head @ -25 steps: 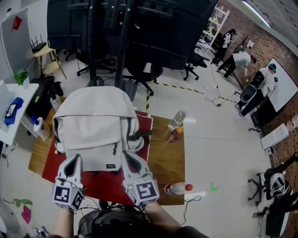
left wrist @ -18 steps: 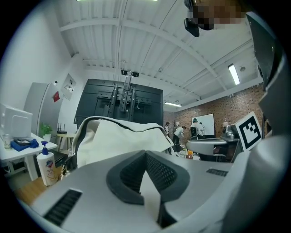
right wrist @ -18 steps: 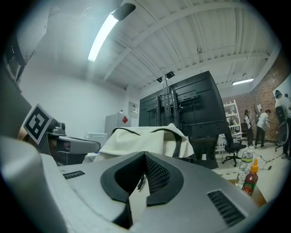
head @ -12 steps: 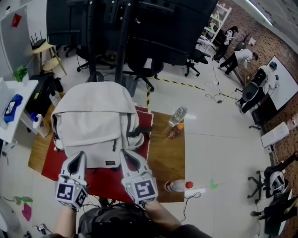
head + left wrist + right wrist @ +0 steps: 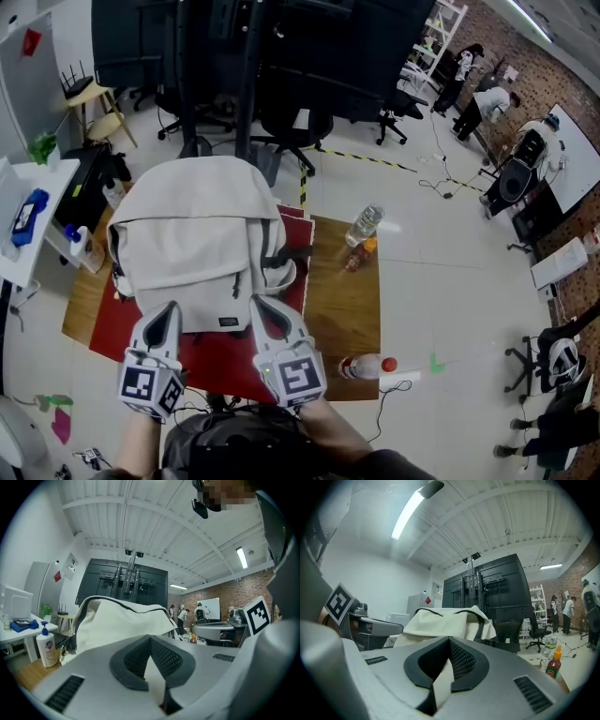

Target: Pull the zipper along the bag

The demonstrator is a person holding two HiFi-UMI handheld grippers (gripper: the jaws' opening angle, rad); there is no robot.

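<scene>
The wooden table carries a red mat, one of each, the mat probably there to give the bag a soft bed. On the mat one pale cream backpack lies on its back with its front face up and its bottom edge toward the person, so the zips are within reach from above. Two grippers hover level, just off that near edge. The left gripper has its jaws pressed together on nothing, and so does the right gripper; past each pair of shut pads only the bag's fabric shows. That fits hands about to go for a zip as well as hands drawn back once it has been pulled. Three bottles are set aside to the right, clear of the work: a clear water bottle, a small sauce bottle touching it, and a red-capped bottle lying at the near edge. One small dark zipper pull hangs on the front pocket; whether any zip is open or closed I cannot tell.
</scene>
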